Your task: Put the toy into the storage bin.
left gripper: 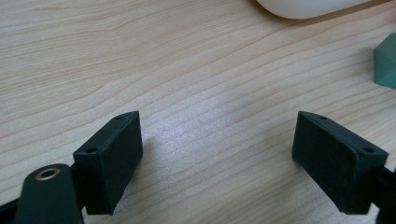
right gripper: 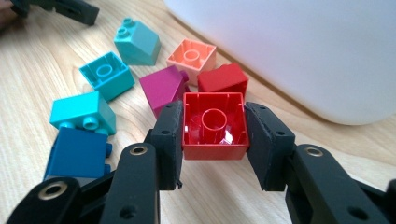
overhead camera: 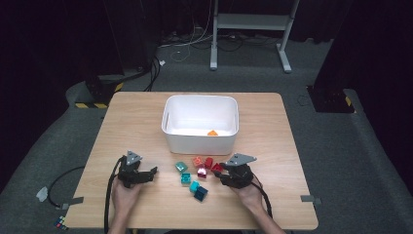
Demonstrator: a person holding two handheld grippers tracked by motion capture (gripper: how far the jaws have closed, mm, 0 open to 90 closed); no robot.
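Observation:
My right gripper (right gripper: 215,128) is shut on a red brick (right gripper: 215,125), hollow underside facing the camera, pads pressing both sides; in the high view this gripper (overhead camera: 220,171) sits right of the brick pile. Beyond it lie a second red brick (right gripper: 223,79), a salmon brick (right gripper: 191,55), a magenta brick (right gripper: 163,87), teal bricks (right gripper: 105,74) and a dark blue brick (right gripper: 77,154). My left gripper (left gripper: 217,154) stands open over bare wood, nothing between its pads; in the high view the left gripper (overhead camera: 146,174) rests left of the pile.
A white bin (overhead camera: 200,123) stands behind the bricks at the table's middle, with an orange piece (overhead camera: 212,132) inside. The wooden table (overhead camera: 136,122) ends near my hands. A green brick edge (left gripper: 386,60) shows at the right of the left gripper view.

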